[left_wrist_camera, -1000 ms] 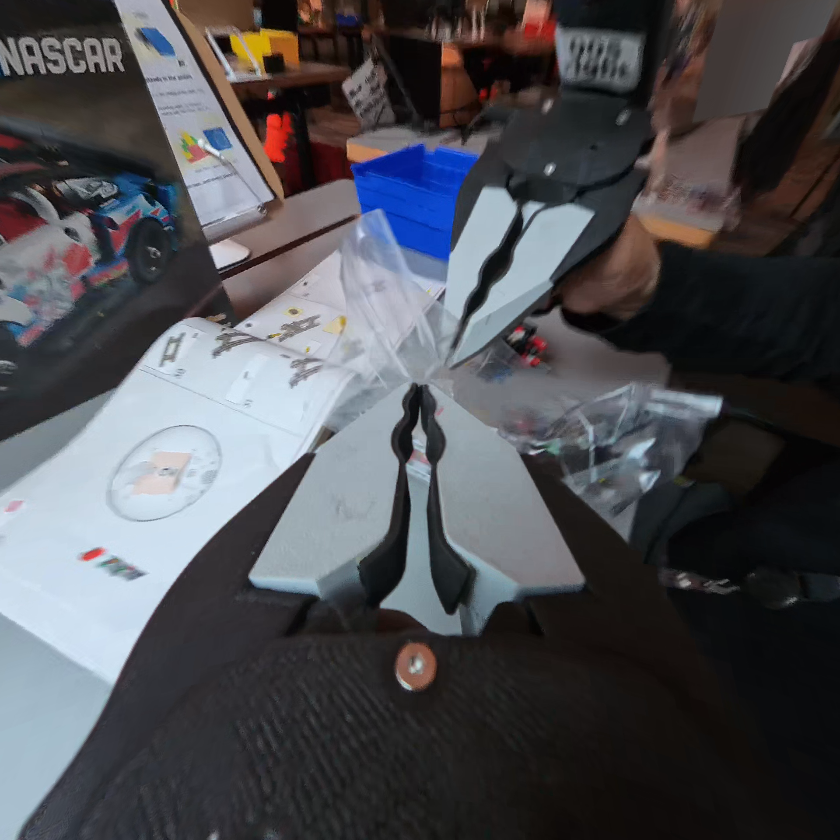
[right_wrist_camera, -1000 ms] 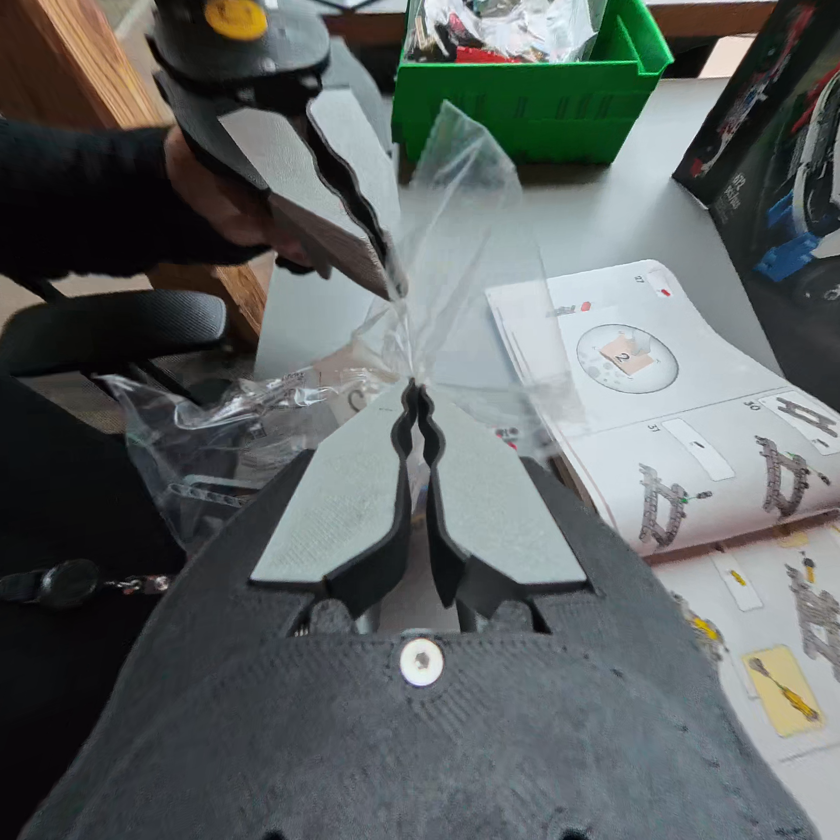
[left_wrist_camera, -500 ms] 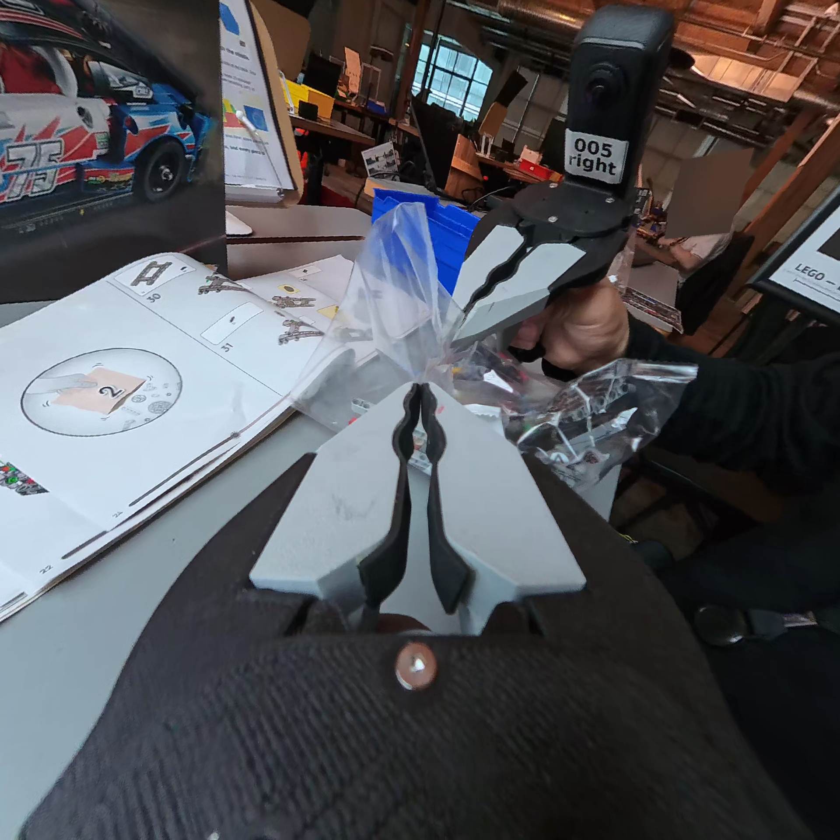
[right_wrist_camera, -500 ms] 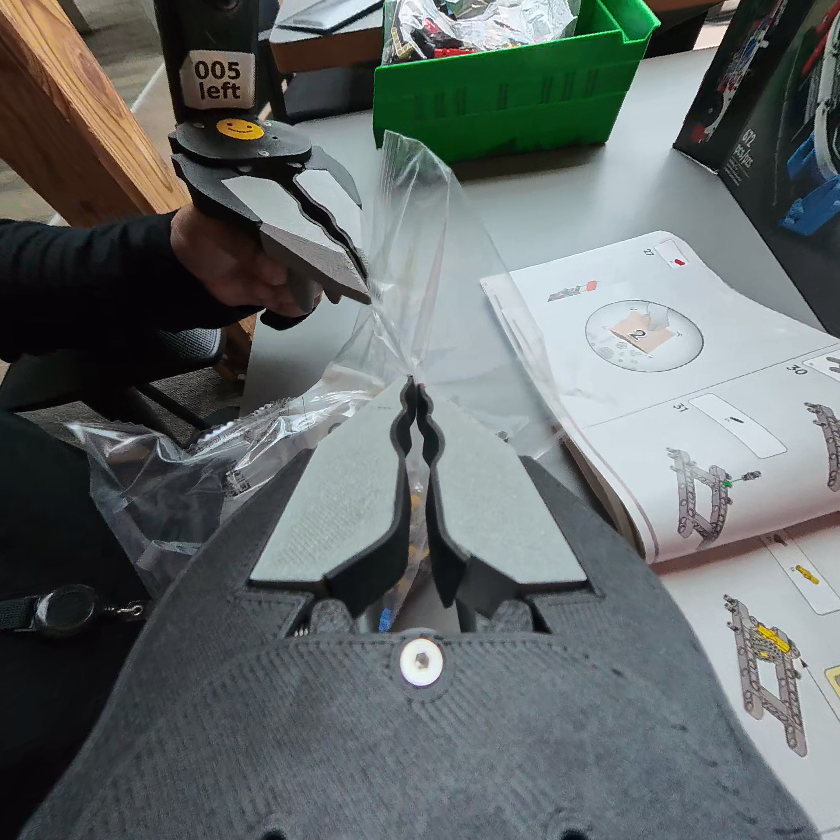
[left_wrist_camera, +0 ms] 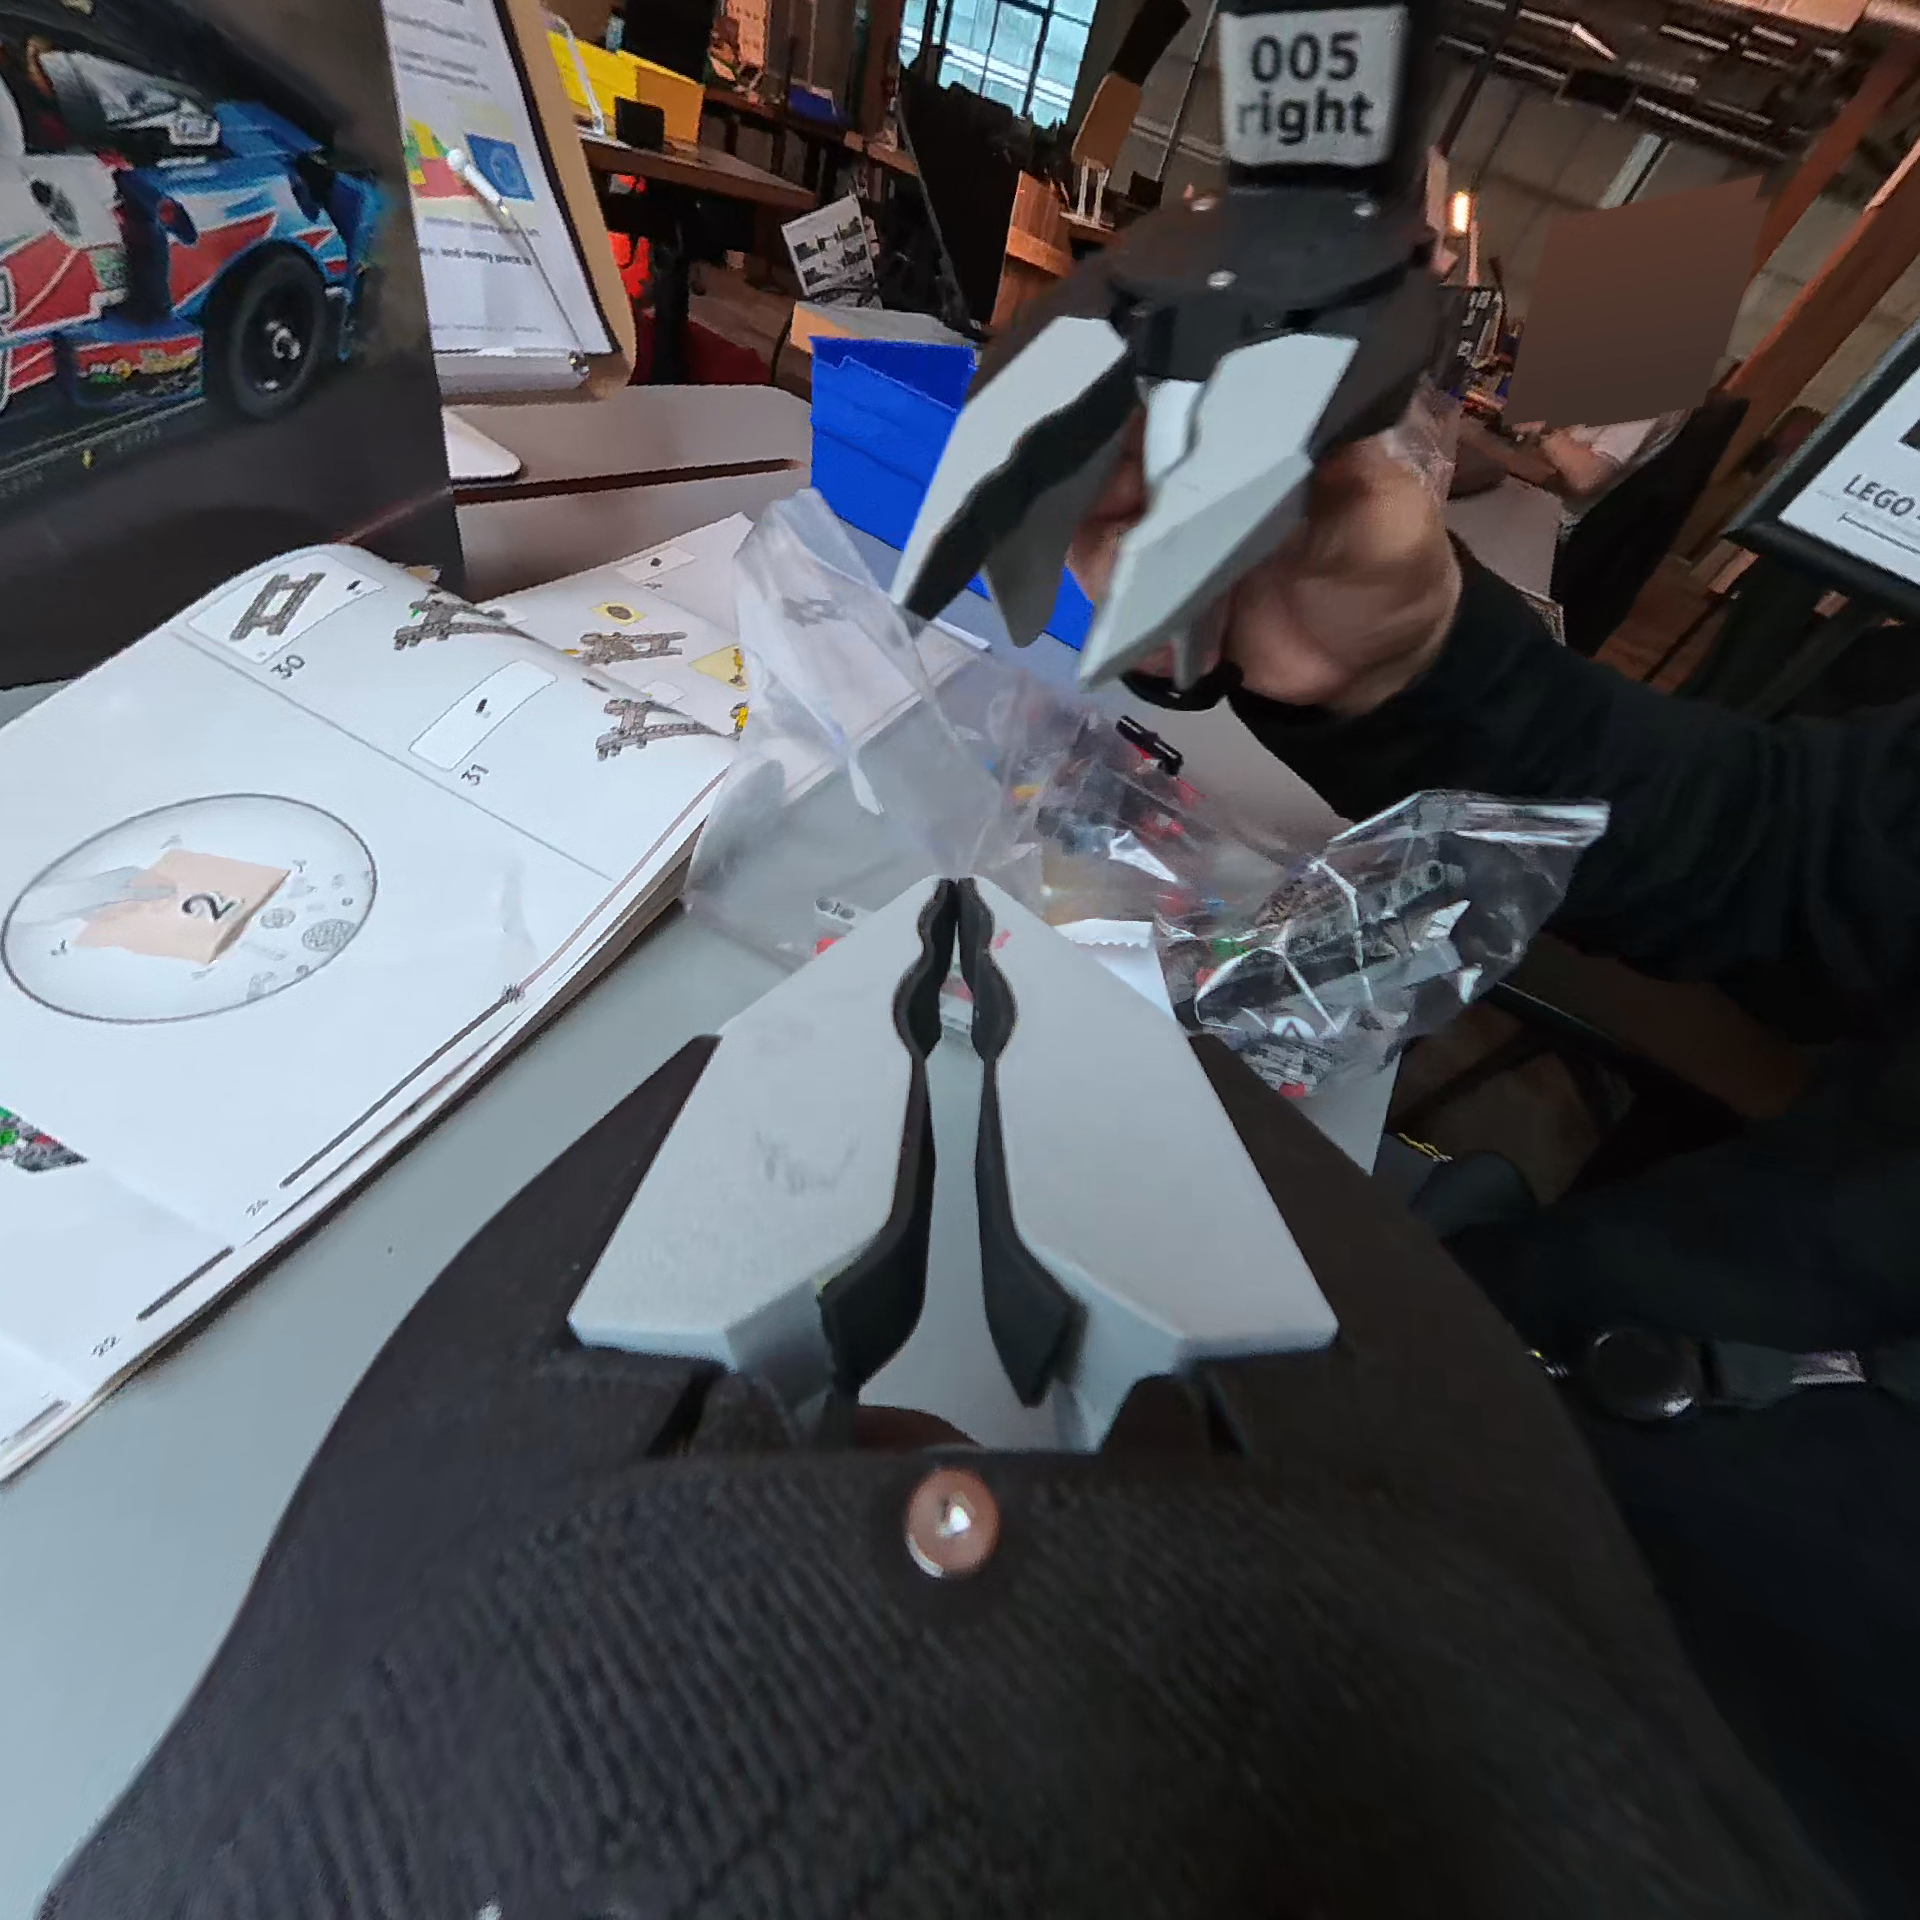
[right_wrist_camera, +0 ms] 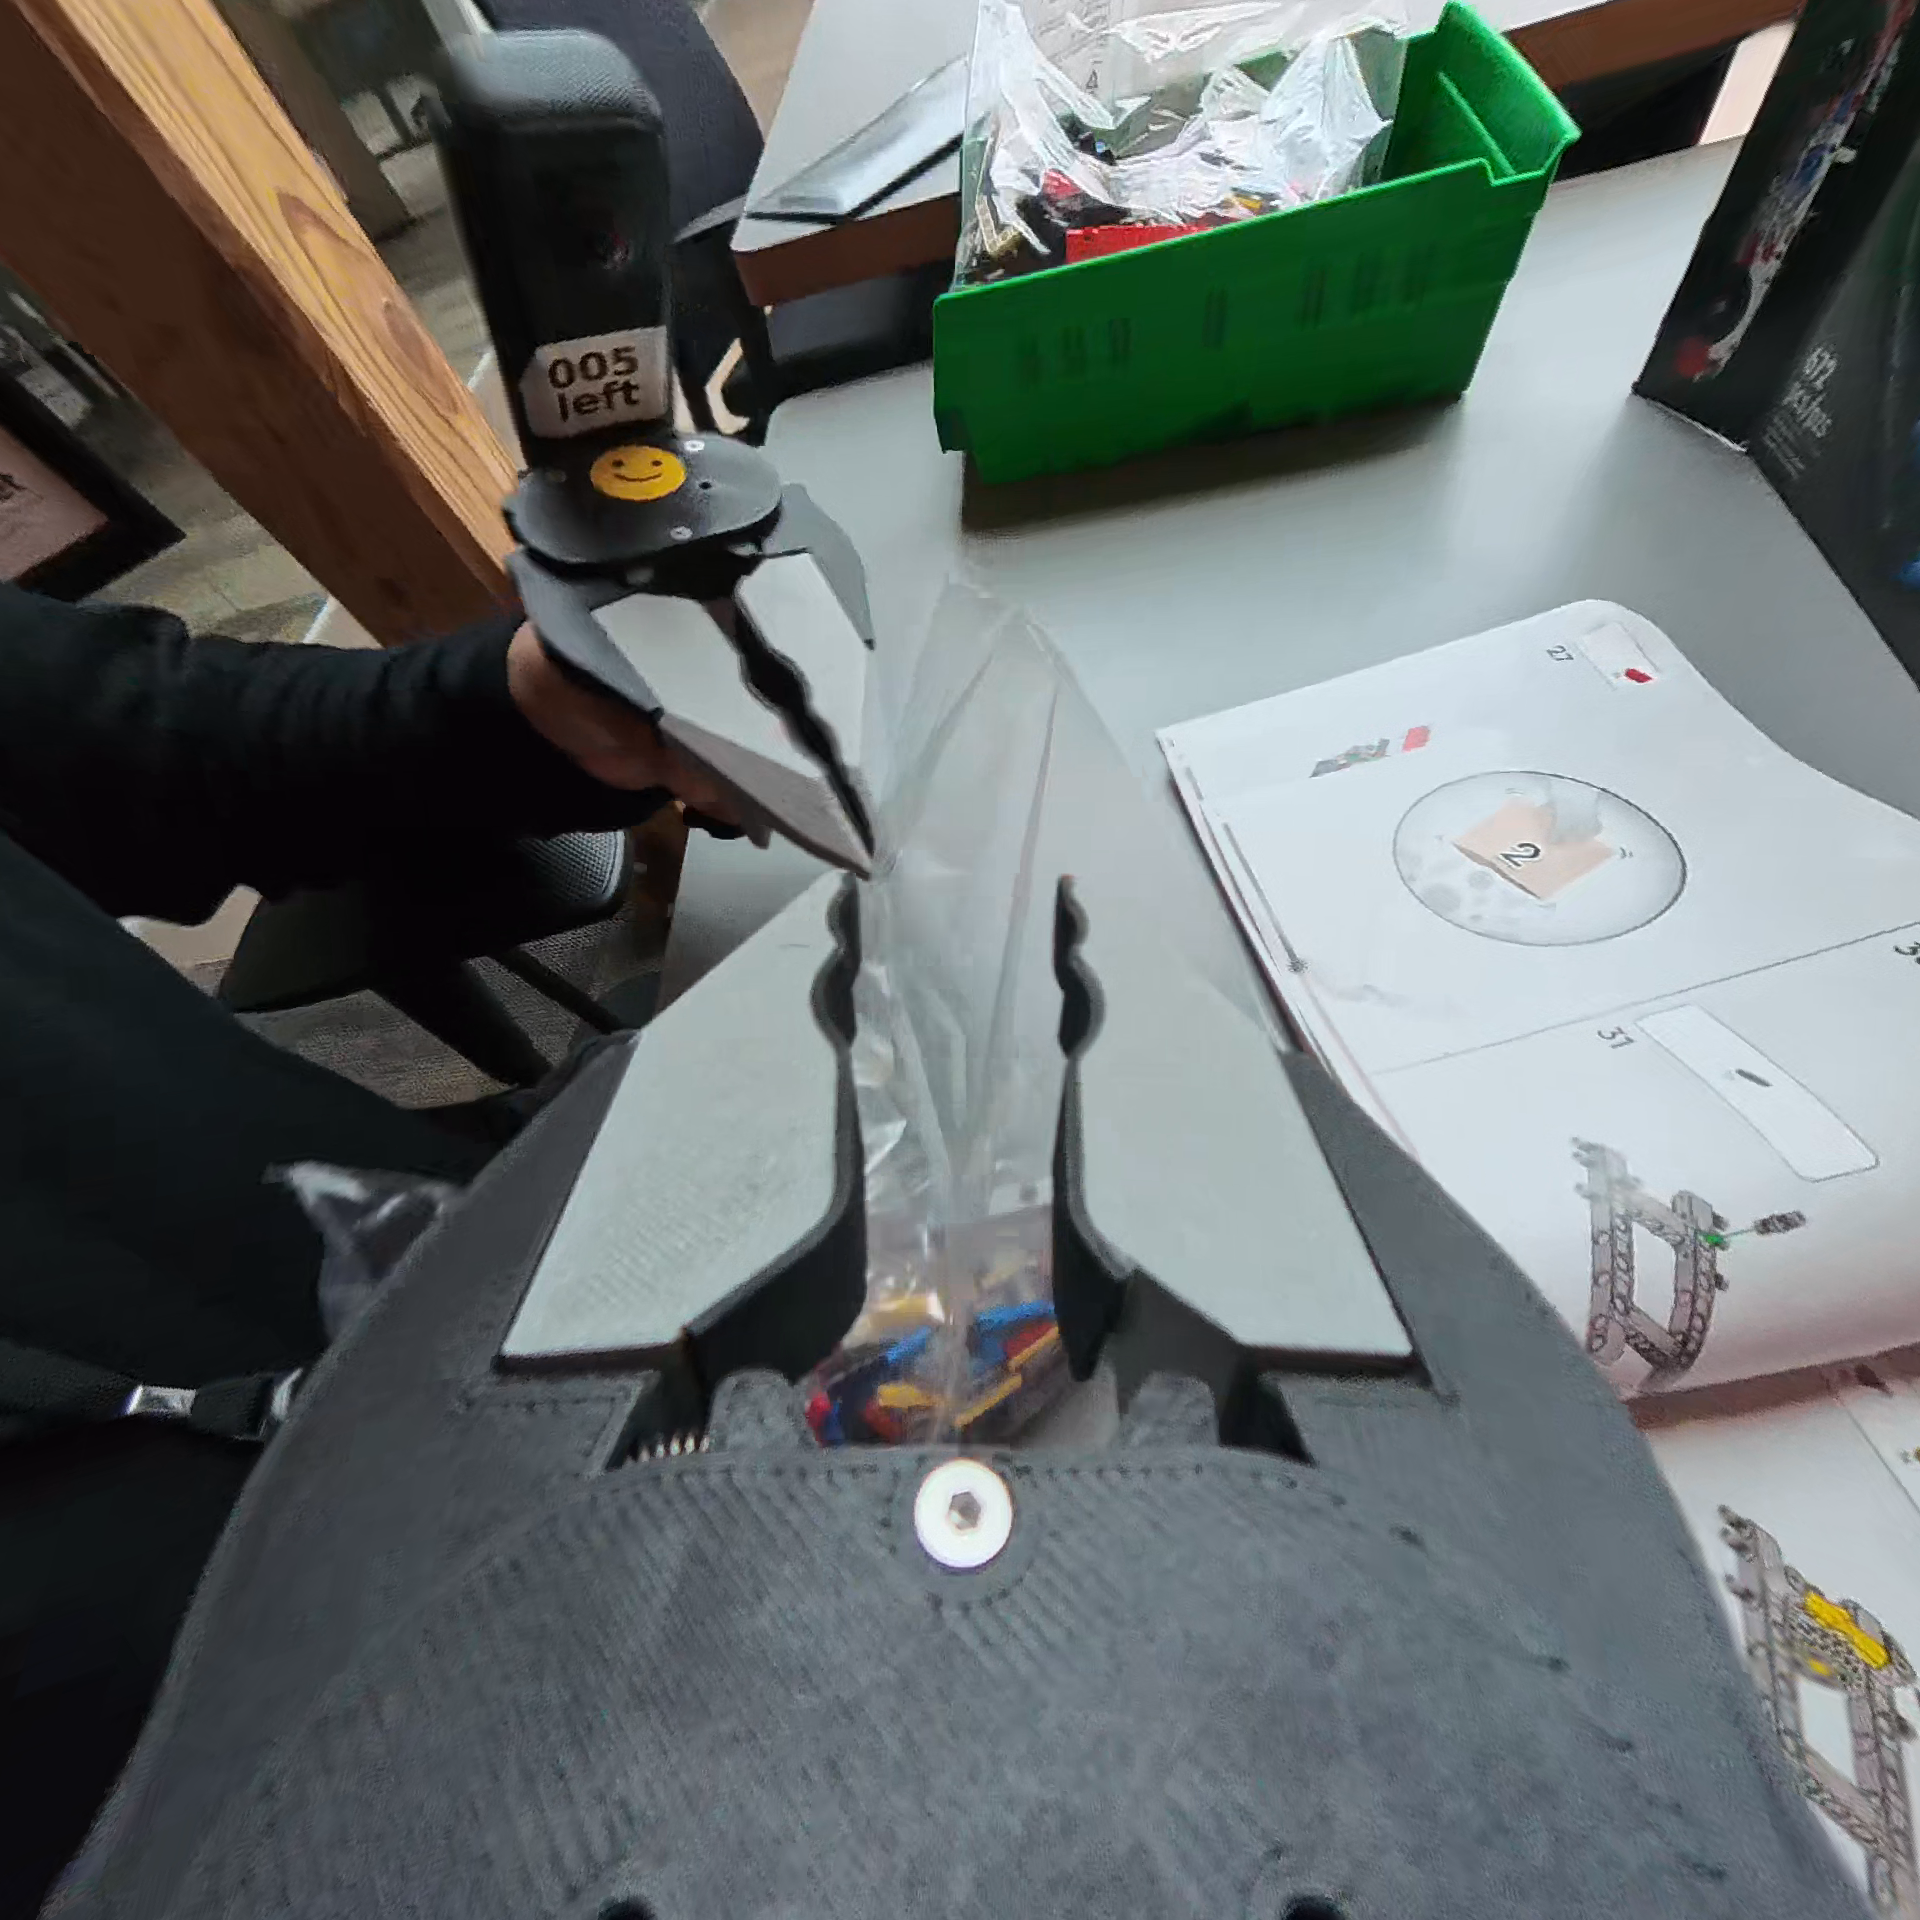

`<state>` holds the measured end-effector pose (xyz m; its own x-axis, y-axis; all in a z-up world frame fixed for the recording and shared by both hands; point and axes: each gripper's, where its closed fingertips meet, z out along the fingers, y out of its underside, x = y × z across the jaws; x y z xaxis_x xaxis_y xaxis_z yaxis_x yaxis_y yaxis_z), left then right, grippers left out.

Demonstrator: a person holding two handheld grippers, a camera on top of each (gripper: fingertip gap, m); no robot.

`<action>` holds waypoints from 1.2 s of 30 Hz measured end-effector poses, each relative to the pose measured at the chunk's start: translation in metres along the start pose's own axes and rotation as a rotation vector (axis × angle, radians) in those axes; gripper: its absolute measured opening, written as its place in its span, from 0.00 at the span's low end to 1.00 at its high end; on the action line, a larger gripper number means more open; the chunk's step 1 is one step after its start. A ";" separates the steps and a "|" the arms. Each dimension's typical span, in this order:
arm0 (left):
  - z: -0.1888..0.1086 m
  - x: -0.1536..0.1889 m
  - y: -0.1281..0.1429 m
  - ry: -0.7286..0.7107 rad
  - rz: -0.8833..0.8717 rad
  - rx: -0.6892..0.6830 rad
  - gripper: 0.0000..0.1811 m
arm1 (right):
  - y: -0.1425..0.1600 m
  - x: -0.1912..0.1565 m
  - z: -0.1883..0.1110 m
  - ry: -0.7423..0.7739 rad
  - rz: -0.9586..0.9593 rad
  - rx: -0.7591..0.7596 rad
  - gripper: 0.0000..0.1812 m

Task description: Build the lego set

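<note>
Left pinches bag; right spread.
Left gripper [left_wrist_camera: 954, 883] tips closed on clear plastic bag [left_wrist_camera: 862, 717]; right gripper [right_wrist_camera: 956, 883] parted wide, bag film between its fingers, ungripped.

Wooden post [right_wrist_camera: 239, 312] beside grey table [right_wrist_camera: 1351, 540]; behind it, perhaps a black office chair [right_wrist_camera: 540, 883].
</note>
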<state>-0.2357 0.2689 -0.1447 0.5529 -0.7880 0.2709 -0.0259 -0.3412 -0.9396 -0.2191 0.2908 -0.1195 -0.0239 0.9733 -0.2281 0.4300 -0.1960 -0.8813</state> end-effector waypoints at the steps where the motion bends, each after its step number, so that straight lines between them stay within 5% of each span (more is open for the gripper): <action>1: 0.001 0.003 -0.003 0.004 0.015 0.003 0.00 | -0.001 0.003 0.004 0.003 0.020 -0.010 0.18; 4: 0.003 0.007 -0.006 0.006 0.045 -0.008 0.00 | -0.002 0.004 0.014 -0.051 0.086 -0.008 0.10; 5: 0.002 0.006 -0.005 0.002 0.055 -0.016 0.00 | -0.004 0.006 0.014 -0.060 0.099 0.007 0.00; 10: -0.007 -0.002 -0.031 0.026 -0.011 0.050 0.10 | -0.001 -0.008 0.015 -0.130 0.056 -0.007 0.00; 17: -0.009 0.006 -0.041 0.178 -0.055 0.060 0.00 | -0.005 -0.012 0.017 -0.135 0.017 -0.010 0.00; 20: -0.010 -0.010 -0.043 0.019 0.055 0.102 0.00 | -0.011 -0.005 0.013 -0.072 -0.029 0.025 0.00; 24: -0.013 -0.024 -0.043 -0.018 -0.085 0.260 0.00 | -0.014 0.009 0.018 -0.026 0.068 0.129 0.00; 36: -0.020 -0.039 -0.016 -0.066 -0.110 0.214 0.00 | -0.002 0.026 0.021 0.020 0.104 0.183 0.00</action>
<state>-0.2738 0.2951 -0.1363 0.5962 -0.7143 0.3665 0.2110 -0.3011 -0.9300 -0.2396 0.3136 -0.1325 0.0311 0.9486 -0.3150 0.2584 -0.3121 -0.9142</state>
